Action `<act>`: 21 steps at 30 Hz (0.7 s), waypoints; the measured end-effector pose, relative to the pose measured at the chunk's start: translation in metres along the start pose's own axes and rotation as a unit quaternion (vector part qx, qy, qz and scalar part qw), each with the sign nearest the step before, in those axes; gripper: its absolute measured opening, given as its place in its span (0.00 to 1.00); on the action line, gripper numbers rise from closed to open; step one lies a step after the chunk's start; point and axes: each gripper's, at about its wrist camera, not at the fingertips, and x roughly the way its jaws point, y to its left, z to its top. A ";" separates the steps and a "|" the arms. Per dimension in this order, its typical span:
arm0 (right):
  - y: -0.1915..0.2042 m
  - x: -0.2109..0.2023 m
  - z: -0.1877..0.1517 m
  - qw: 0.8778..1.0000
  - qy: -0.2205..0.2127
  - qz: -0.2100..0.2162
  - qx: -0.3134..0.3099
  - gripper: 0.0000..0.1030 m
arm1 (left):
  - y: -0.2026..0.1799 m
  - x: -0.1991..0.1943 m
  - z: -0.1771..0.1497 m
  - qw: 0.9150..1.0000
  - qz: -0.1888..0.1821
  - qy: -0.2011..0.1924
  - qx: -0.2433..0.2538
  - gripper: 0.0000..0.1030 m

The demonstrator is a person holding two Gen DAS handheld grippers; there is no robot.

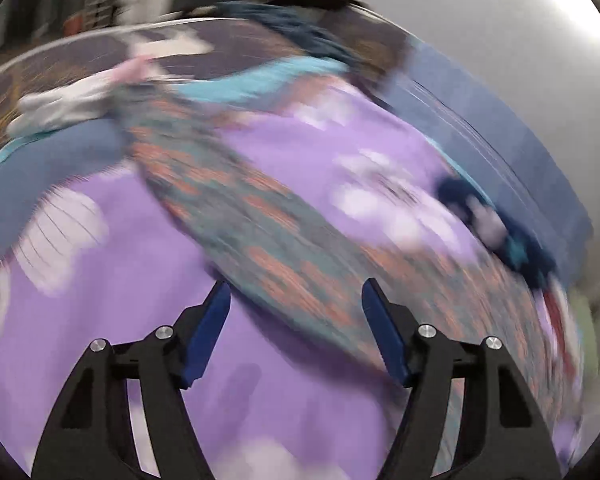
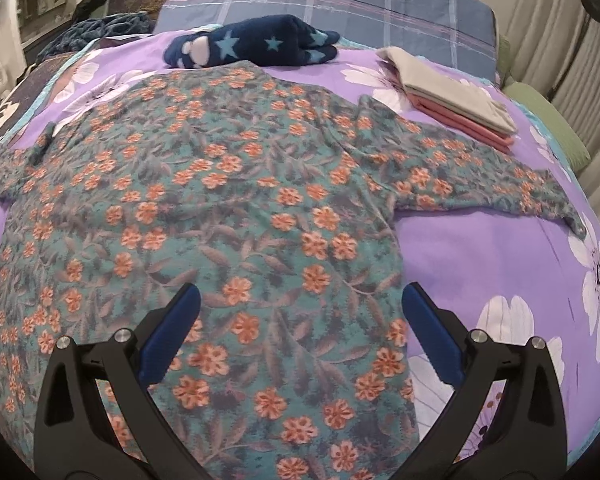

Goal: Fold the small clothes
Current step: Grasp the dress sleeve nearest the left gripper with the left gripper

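A teal long-sleeved top with orange flowers (image 2: 228,216) lies spread flat on the purple flowered bedspread (image 2: 480,256), its sleeves out to both sides. My right gripper (image 2: 300,300) is open and empty, hovering over the top's lower right part. The left wrist view is motion-blurred. There the top (image 1: 260,224) shows as a diagonal band across the bedspread (image 1: 120,320). My left gripper (image 1: 296,292) is open and empty, its fingertips just over the band's near edge.
A dark blue star-patterned garment (image 2: 256,44) lies at the far side of the bed. A folded stack of grey and pink clothes (image 2: 456,100) sits at the back right. A blue checked pillow (image 2: 340,4) and a green cushion (image 2: 548,116) lie beyond.
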 end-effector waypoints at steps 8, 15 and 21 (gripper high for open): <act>-0.014 0.006 0.001 0.999 0.006 -0.026 0.026 0.98 | 0.083 0.058 0.061 0.988 0.020 0.012 -0.153 0.67; -0.006 0.009 0.003 1.000 0.005 -0.025 0.007 0.98 | 0.082 0.077 0.102 0.987 0.078 -0.021 -0.139 0.02; -0.011 0.010 0.002 1.000 0.000 -0.019 0.019 0.98 | -0.030 0.022 0.097 0.996 0.003 -0.087 0.006 0.02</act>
